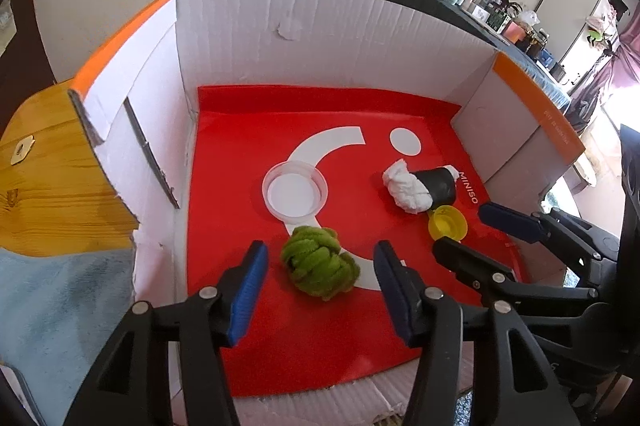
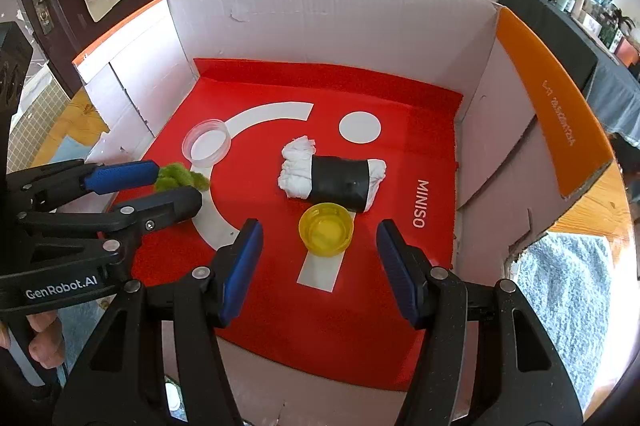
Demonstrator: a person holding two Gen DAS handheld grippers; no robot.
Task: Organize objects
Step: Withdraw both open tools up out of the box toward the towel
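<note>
Left hand-held gripper [image 1: 318, 290]: tilted steeply down into the cardboard box [image 1: 320, 10], jaws parted about halfway, pads touching nothing; the green yarn ball [image 1: 318, 264] lies between them on the red mat [image 1: 320, 346], clear of both pads.
Right hand-held gripper [image 2: 318, 274]: same downward tilt, jaws about half open, empty; the yellow cap [image 2: 326, 229] sits just beyond its fingertips, rim up, not gripped.
Holding hand: fingertips [image 2: 42, 340] show under the left tool at the lower left edge of the right wrist view.
Green yarn ball: on the mat, nearer than the clear round dish [image 1: 295, 191] and just short of it.
Yellow cap: on the mat, right of the clear dish, touching or nearly touching the black-wrapped white cloth roll [image 2: 332, 178].
Cloth roll: lying on its side, right of the clear dish, just beyond the cap.
Clear round dish: upright, empty, on the white arc printed on the mat.
Cardboard box: white walls, orange-edged flaps, standing on a wooden table [image 1: 44, 186].
</note>
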